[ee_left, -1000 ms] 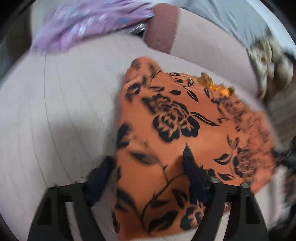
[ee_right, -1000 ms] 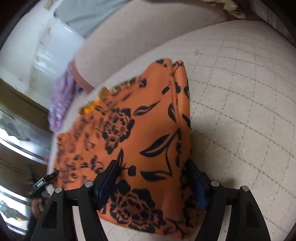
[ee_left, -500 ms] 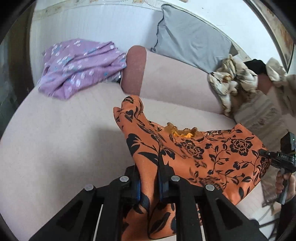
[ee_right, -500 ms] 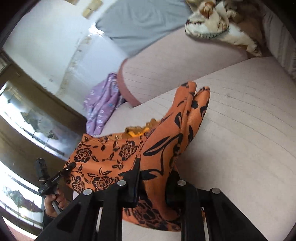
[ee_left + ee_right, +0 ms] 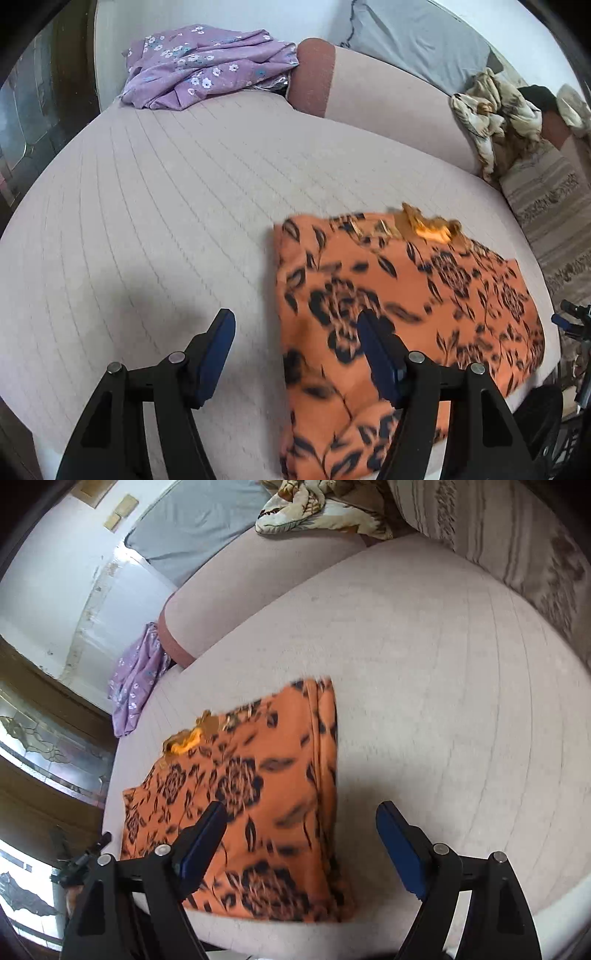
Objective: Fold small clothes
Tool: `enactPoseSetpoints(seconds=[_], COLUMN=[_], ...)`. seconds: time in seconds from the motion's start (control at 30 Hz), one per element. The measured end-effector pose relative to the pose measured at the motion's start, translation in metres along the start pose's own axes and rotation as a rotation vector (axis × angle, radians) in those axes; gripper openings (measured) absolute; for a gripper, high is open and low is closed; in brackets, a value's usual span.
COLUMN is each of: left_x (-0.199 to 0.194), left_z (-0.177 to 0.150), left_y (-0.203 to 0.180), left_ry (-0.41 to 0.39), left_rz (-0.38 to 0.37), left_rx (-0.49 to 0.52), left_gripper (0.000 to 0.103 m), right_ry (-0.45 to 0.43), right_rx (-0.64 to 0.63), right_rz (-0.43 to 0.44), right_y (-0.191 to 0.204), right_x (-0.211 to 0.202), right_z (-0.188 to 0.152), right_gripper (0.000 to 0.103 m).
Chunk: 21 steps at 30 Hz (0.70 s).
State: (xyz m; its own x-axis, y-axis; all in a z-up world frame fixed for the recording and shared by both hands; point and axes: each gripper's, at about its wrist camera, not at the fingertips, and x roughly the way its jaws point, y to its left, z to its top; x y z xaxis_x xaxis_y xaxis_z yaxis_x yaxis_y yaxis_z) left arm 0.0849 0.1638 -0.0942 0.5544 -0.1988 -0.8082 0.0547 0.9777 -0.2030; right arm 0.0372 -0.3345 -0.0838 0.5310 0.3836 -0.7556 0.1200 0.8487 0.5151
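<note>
The orange flowery top (image 5: 402, 295) lies flat on the sofa seat (image 5: 166, 221), soft, light and floppy, best pinched at a corner, while the left gripper (image 5: 295, 354) and right gripper (image 5: 299, 834) have just opened wide and hold nothing.

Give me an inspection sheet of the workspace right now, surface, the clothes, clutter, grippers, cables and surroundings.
Surface: pale quilted cushion, mostly bare.
Job's things: orange floral garment lying folded flat, released.
Clutter: purple floral cloth at the far corner; cream patterned cloth on the backrest.
Grippers: left gripper and right gripper have just been opening, jaws wide, nothing gripped.
Cables: nothing seen.
Surroundings: grey pillow, white wall.
</note>
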Motion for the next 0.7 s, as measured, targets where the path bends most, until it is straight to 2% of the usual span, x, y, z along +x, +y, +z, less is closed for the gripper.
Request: enactPoseSetpoints(seconds=[0.13, 0.3, 0.37, 0.4, 0.47, 0.5, 0.53, 0.6, 0.63, 0.7], left_x=[0.020, 0.035, 0.044, 0.048, 0.060, 0.062, 0.065, 0.070, 0.071, 0.073], left_z=[0.011, 0.023, 0.030, 0.032, 0.037, 0.039, 0.041, 0.043, 0.043, 0.043], left_y=[-0.005, -0.007, -0.009, -0.009, -0.010, -0.009, -0.009, -0.009, -0.010, -0.011], left_ry=[0.033, 0.033, 0.041, 0.049, 0.074, 0.079, 0.084, 0.086, 0.081, 0.083], left_rz=[-0.027, -0.021, -0.013, -0.010, -0.007, -0.008, -0.005, 0.003, 0.003, 0.004], left_rx=[0.025, 0.028, 0.039, 0.041, 0.044, 0.044, 0.046, 0.043, 0.044, 0.052], left_gripper=[0.069, 0.068, 0.068, 0.065, 0.051, 0.040, 0.034, 0.032, 0.022, 0.013], right_ry=[-0.027, 0.004, 0.022, 0.033, 0.050, 0.053, 0.054, 0.056, 0.054, 0.041], right_rx=[-0.102, -0.210, -0.214, -0.208, -0.197, -0.196, -0.193, -0.183, -0.182, -0.192], right_rz=[-0.032, -0.102, -0.130, -0.133, -0.131, -0.135, -0.138, -0.142, -0.142, -0.152], right_y=[0.029, 0.051, 0.049, 0.047, 0.044, 0.042, 0.040, 0.036, 0.036, 0.037], right_x=[0.027, 0.067, 0.081, 0.087, 0.095, 0.097, 0.097, 0.097, 0.096, 0.095], right_z=[0.029, 0.051, 0.057, 0.059, 0.059, 0.057, 0.056, 0.054, 0.054, 0.055], right_gripper=[0.085, 0.085, 0.080, 0.076, 0.072, 0.072, 0.071, 0.070, 0.070, 0.070])
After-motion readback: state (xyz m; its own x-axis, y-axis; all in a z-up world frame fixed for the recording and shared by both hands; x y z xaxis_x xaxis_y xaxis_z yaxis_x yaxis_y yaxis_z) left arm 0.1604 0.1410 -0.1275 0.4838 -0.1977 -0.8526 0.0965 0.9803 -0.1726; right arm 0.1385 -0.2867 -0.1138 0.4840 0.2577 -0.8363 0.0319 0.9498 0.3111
